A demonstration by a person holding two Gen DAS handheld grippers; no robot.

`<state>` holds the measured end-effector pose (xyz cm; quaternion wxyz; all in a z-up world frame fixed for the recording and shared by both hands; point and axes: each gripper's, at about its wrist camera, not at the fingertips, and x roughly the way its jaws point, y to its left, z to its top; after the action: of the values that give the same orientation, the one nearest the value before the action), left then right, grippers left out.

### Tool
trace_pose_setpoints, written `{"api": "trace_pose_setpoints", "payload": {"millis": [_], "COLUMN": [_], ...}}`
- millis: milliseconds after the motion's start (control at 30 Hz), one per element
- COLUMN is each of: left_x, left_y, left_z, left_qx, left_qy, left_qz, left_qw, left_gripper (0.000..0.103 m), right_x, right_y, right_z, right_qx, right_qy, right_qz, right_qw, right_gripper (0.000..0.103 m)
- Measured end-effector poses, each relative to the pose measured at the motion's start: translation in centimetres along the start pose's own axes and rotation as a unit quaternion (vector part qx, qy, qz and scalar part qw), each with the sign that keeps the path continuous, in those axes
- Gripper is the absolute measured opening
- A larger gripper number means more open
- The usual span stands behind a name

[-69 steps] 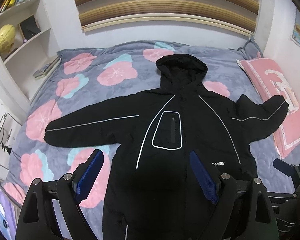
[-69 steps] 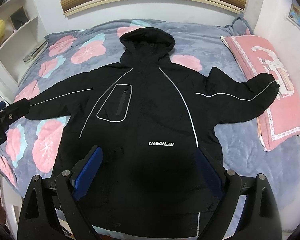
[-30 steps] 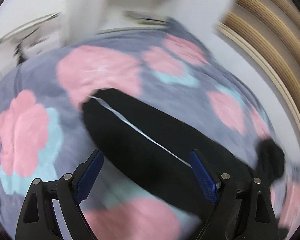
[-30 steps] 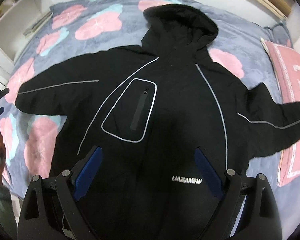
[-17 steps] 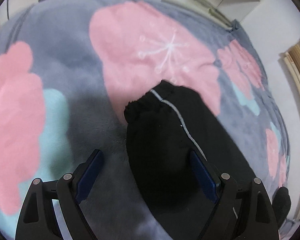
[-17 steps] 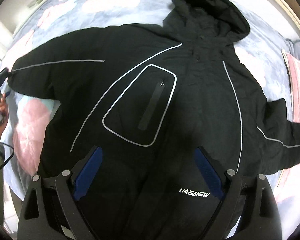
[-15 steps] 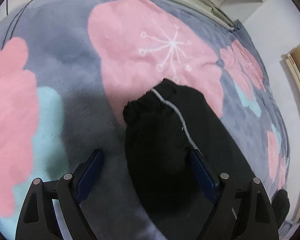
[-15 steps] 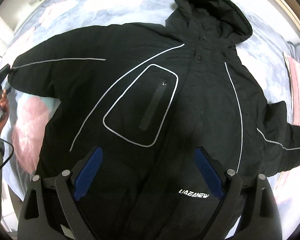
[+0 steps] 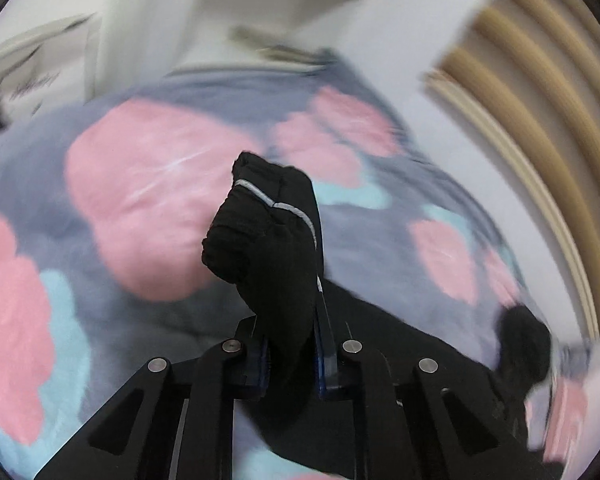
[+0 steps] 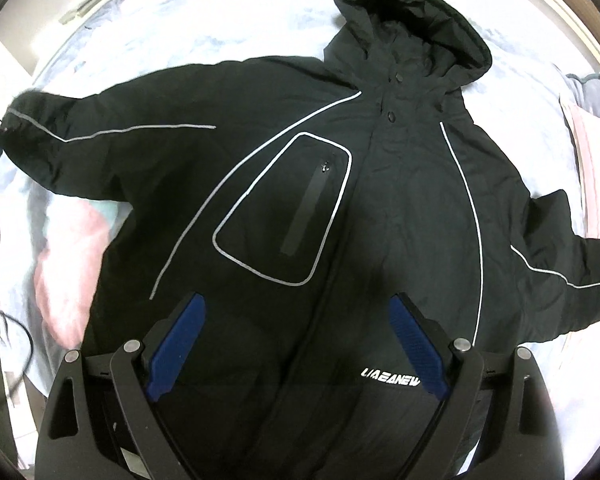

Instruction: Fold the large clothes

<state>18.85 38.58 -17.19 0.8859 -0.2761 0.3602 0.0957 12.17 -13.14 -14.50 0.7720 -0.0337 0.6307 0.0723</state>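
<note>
Jacket sleeve cuff (image 9: 260, 240) pinched in left gripper (image 9: 290, 356)

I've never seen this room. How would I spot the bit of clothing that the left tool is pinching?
Find the black hooded jacket spread on the flowered bedspread. Follow its sleeve out to the cuff, bunched in the left gripper. A thin silver stripe runs along it; the other sleeve lies free.

A jacket (image 10: 340, 208) lies spread on a bed (image 10: 220, 20), hood (image 10: 412, 28) at the far end. One sleeve (image 9: 268, 248) sits between the left gripper (image 9: 290, 354) fingers, apparently raised off the bed.
</note>
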Motion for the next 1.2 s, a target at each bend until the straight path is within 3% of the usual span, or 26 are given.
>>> {"api": "trace_pose_setpoints", "payload": {"millis": [167, 267, 400, 567, 700, 800, 867, 900, 967, 1033, 1100, 1200], "left_x": [-2.7, -3.4, -2.9, 0.8, 5.7, 9.2, 10.4, 10.6, 10.5, 10.1, 9.4, 7.9], "left_y": [-9.5, -15.9, -23.9, -30.8, -33.3, -33.1, -32.4, -31.9, -31.3, -30.8, -30.3, -29.7], "left_z": [-2.2, -4.7, -9.2, -16.5, -22.3, -25.7, -27.0, -27.3, -27.3, -27.1, -26.7, -25.5], "left_qx": [0.104, 0.164, 0.234, 0.290, 0.323, 0.328, 0.326, 0.318, 0.293, 0.268, 0.265, 0.254], "left_qy": [0.016, 0.035, 0.077, 0.157, 0.232, 0.293, 0.317, 0.327, 0.347, 0.364, 0.371, 0.363], "left_qz": [-0.069, -0.117, -0.176, -0.218, -0.205, -0.175, -0.181, -0.187, -0.213, -0.237, -0.241, -0.248], "left_qw": [0.9920, 0.9789, 0.9531, 0.9184, 0.8943, 0.8810, 0.8720, 0.8702, 0.8652, 0.8599, 0.8569, 0.8613], "left_gripper": [0.016, 0.016, 0.016, 0.016, 0.018, 0.027, 0.035, 0.038, 0.056, 0.062, 0.062, 0.062], "right_x": [-1.4, -2.1, -2.6, -2.1, -1.0, 0.3, 1.2, 1.7, 2.4, 3.1, 3.9, 5.5], "right_y": [-0.2, -0.9, -2.8, -5.4, -8.1, -9.9, -10.7, -10.9, -11.0, -10.7, -10.0, -8.7], "right_z": [-1.1, -1.8, -2.7, -3.2, -3.5, -3.5, -3.2, -3.0, -2.3, -1.4, 0.0, 1.8], "right_qx": [0.008, 0.019, 0.049, 0.081, 0.115, 0.133, 0.135, 0.134, 0.131, 0.124, 0.114, 0.108], "right_qy": [-0.019, -0.030, -0.038, -0.038, -0.032, -0.022, -0.016, -0.012, -0.009, -0.012, -0.017, -0.021], "right_qz": [0.008, 0.010, 0.010, 0.004, -0.006, -0.012, -0.021, -0.025, -0.022, -0.015, 0.001, 0.033], "right_qw": [1.000, 0.999, 0.998, 0.996, 0.993, 0.991, 0.990, 0.991, 0.991, 0.992, 0.993, 0.993], "right_gripper": [0.094, 0.094, 0.094, 0.094, 0.094, 0.094, 0.094, 0.094, 0.094, 0.094, 0.094, 0.094]}}
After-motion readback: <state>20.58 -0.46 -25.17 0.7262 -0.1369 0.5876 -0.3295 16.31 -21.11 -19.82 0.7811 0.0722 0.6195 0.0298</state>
